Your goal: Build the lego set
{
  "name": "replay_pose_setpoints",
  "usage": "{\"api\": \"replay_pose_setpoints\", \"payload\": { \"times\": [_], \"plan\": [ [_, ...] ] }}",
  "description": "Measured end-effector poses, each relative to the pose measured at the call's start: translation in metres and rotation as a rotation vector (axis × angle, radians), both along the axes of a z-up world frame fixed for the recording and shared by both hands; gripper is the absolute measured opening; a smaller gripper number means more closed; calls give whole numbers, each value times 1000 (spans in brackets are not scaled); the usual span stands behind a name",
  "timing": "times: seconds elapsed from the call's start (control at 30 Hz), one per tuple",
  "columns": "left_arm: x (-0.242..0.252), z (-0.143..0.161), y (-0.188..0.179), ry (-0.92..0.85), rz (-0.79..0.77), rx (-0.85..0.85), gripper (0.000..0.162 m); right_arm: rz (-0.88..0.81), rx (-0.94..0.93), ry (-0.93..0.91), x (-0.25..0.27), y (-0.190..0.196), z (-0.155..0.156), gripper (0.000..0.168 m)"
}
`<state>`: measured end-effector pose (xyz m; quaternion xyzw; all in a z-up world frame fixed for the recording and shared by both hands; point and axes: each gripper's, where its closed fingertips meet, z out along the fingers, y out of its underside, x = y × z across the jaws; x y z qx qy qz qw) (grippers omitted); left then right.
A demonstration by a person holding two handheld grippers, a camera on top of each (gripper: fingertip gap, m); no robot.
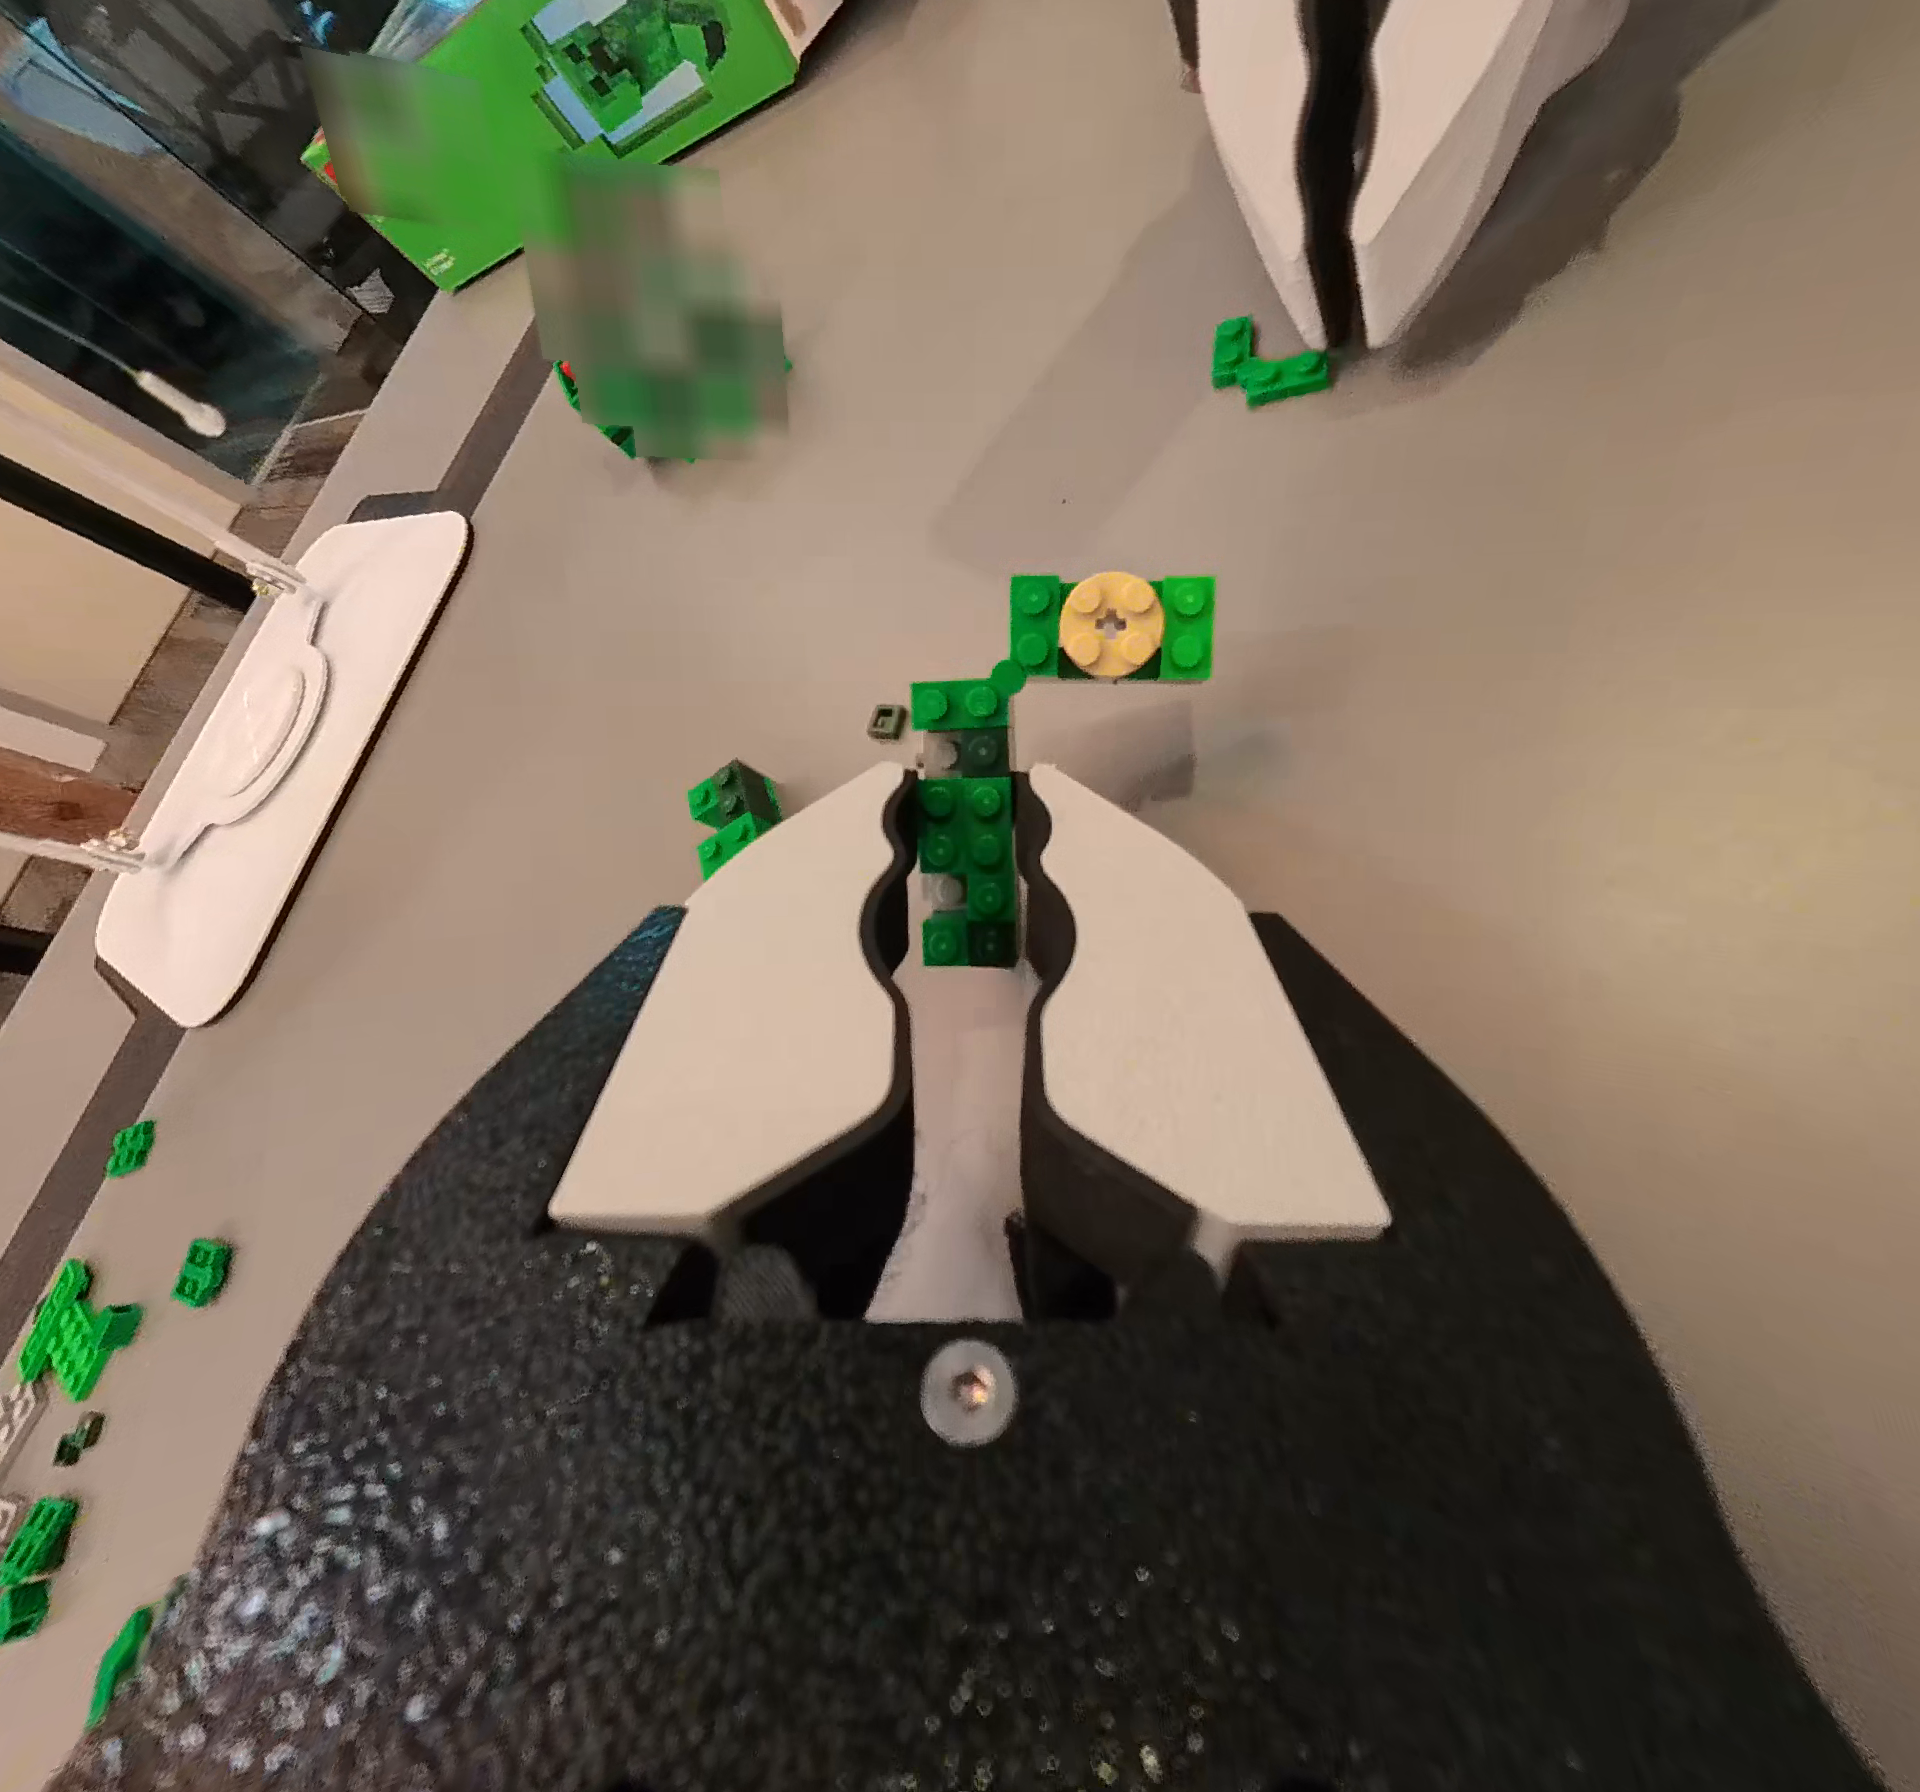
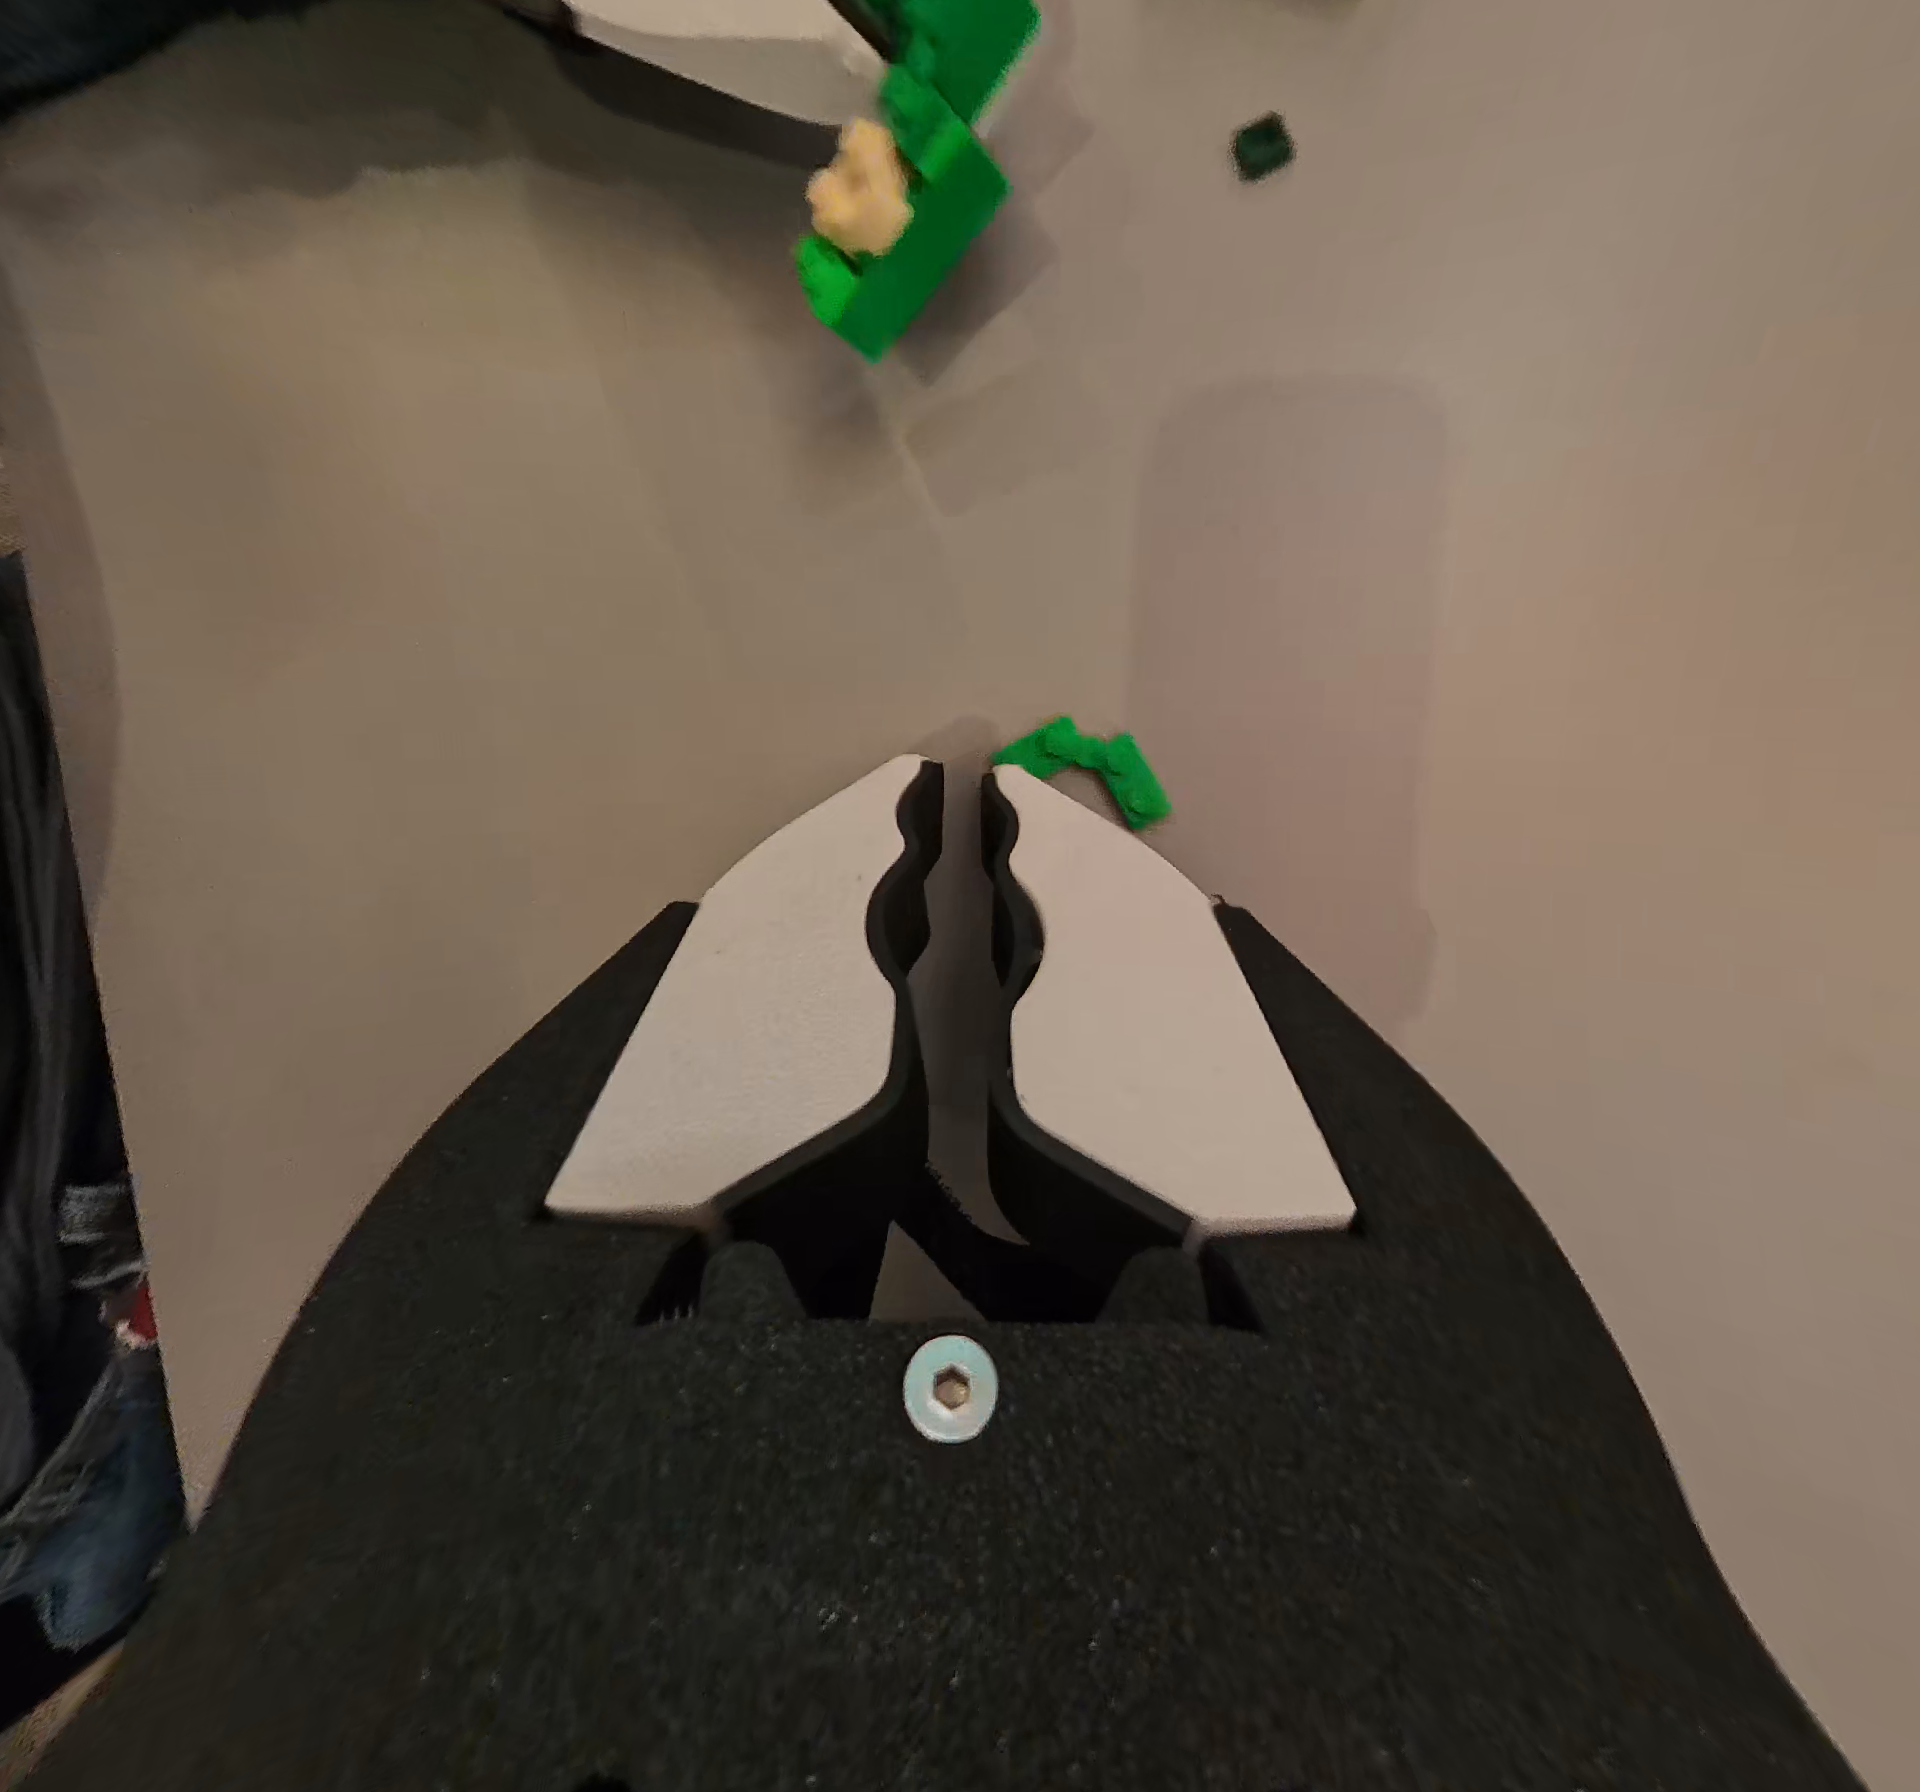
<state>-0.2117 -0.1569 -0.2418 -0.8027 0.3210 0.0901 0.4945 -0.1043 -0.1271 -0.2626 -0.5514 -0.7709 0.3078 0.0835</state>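
My left gripper [image 1: 971, 776] is shut on a green lego assembly [image 1: 971, 859], a studded strip with light grey and dark green bits. Its far end carries a green plate with a tan round plate [image 1: 1112, 622]. The same assembly shows blurred in the right wrist view [image 2: 914, 184], held by the left gripper at top. My right gripper [image 2: 964, 774] is nearly shut and empty, tips on the table beside a small green plate pair [image 2: 1091, 771]. It also shows in the left wrist view [image 1: 1340, 329] next to that plate pair [image 1: 1268, 366].
A green lego box [image 1: 582, 80] stands at the back left, with a white mat [image 1: 281, 766] near the table's left edge. Loose green pieces lie at the lower left [image 1: 73, 1327] and left of my fingers [image 1: 732, 807]. A small dark green piece [image 2: 1262, 147] lies apart. My left gripper is the nearer one to the small dark green piece [image 2: 1262, 147]: about 5 cm, against 12 cm. It is also in sight in the left wrist view [image 1: 894, 721].
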Motion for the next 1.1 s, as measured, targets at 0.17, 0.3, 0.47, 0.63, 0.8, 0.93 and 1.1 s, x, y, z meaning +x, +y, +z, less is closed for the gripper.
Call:
{"api": "replay_pose_setpoints", "payload": {
  "times": [0.17, 0.3, 0.47, 0.63, 0.8, 0.93, 1.1],
  "plan": [
    [2, -4, 0, 23, -15, -14, 17, 50, 165, 106, -7, 15, 12, 7],
    [6, -4, -1, 30, -35, -16, 17, 97, 261, 119, -9, 29, 11, 17],
    [8, -5, -2, 33, -46, -25, 17, 132, 295, 85, -12, 34, 0, 11],
    [6, -4, -1, 20, -34, -26, 17, 131, 277, 57, -13, 31, -5, 9],
    [2, -3, 0, 10, -6, -26, 17, 62, 288, 84, -14, 26, -3, 8],
    [-6, -2, 2, -11, 49, -24, 17, -44, 293, 188, -25, 17, 12, 8],
    [-17, 6, 5, -101, 142, 2, 17, -236, 368, 375, -49, 6, 47, 8]
  ]
}}
